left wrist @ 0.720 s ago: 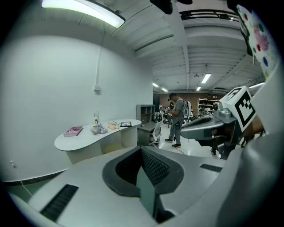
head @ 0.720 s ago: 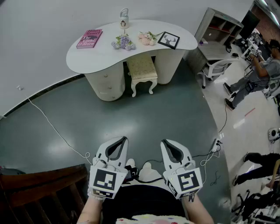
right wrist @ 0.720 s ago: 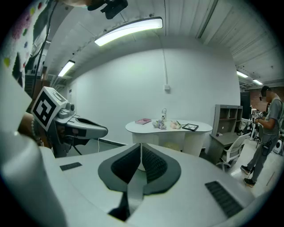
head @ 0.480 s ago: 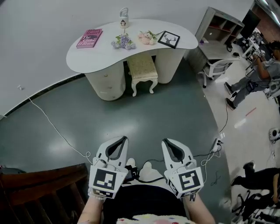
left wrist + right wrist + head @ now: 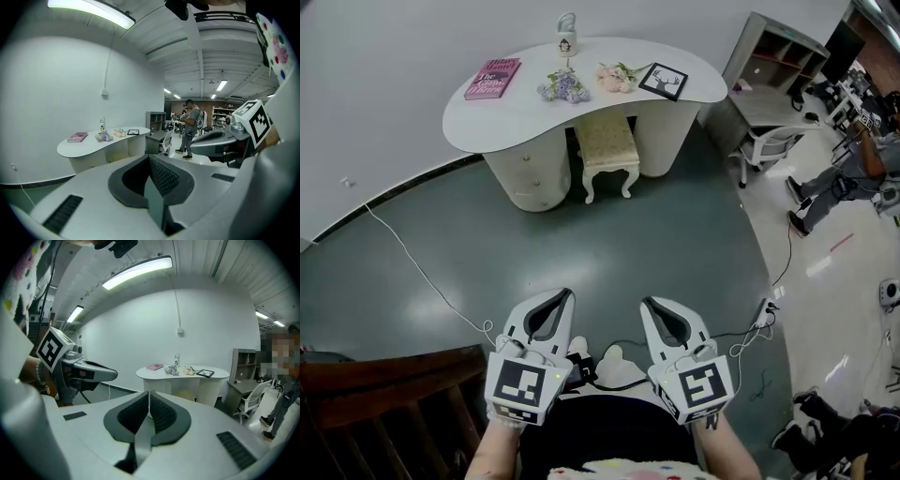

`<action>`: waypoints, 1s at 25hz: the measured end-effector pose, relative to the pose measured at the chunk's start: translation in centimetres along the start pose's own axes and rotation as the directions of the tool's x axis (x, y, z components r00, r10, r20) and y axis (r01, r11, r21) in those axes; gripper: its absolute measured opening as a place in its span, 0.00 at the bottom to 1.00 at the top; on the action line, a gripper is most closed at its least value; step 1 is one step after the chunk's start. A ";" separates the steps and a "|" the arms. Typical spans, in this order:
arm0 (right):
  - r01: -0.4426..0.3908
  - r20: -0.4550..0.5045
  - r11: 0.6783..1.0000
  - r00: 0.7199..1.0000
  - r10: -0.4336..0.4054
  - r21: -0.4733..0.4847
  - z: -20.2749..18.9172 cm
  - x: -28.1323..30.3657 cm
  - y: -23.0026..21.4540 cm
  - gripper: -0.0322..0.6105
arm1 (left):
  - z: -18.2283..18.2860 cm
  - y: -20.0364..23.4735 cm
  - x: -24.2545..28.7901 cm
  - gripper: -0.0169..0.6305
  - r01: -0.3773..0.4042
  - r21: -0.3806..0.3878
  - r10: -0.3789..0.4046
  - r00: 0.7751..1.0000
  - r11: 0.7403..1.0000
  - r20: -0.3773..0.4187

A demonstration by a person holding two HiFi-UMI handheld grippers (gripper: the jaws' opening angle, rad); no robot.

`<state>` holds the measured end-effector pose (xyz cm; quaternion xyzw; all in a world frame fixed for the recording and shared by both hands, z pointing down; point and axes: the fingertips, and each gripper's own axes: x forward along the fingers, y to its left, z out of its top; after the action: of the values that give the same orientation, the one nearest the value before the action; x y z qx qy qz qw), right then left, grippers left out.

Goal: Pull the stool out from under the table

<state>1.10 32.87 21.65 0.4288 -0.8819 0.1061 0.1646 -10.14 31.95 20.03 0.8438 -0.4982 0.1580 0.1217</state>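
In the head view the stool point(image 5: 607, 145) stands tucked under the front edge of the counter point(image 5: 516, 117), between its two pedestals, with part of the seat and the front legs showing. The left gripper point(image 5: 558, 296) and right gripper point(image 5: 652, 303) hang side by side close to the person's body, aimed at the counter and well apart from it. That looks like a carrying pose, since the stool is out of reach from here. A book point(image 5: 492, 78), flowers point(image 5: 563, 89) and a frame point(image 5: 663, 82) lie on the counter top, above the stool and not in its path. The floor between is mostly bare, but a white cable point(image 5: 412, 267) trails across it at the left toward the person's feet and could catch a step. Dark wooden furniture point(image 5: 384, 394) sits at the near left, and a desk point(image 5: 769, 98) and an office chair point(image 5: 766, 145) stand just right of the counter. In the left gripper view the jaws are pressed together with nothing between them, and the counter shows far off past them. A person point(image 5: 190, 129) stands farther back in the room. In the right gripper view the jaws are likewise closed and empty. They line up roughly with the counter, where the pale stool shows beneath the top.
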 end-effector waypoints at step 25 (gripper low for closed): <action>0.033 0.045 0.999 0.998 -0.033 0.011 -0.4 -1.0 -5.3 0.11 | 2.0 -2.7 3.7 0.05 -0.032 -0.004 0.032 0.997 0.999 0.065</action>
<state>5.98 30.49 21.83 0.4464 -0.8777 0.0979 0.1442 -5.84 29.53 19.47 0.8402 -0.5157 0.1316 0.1040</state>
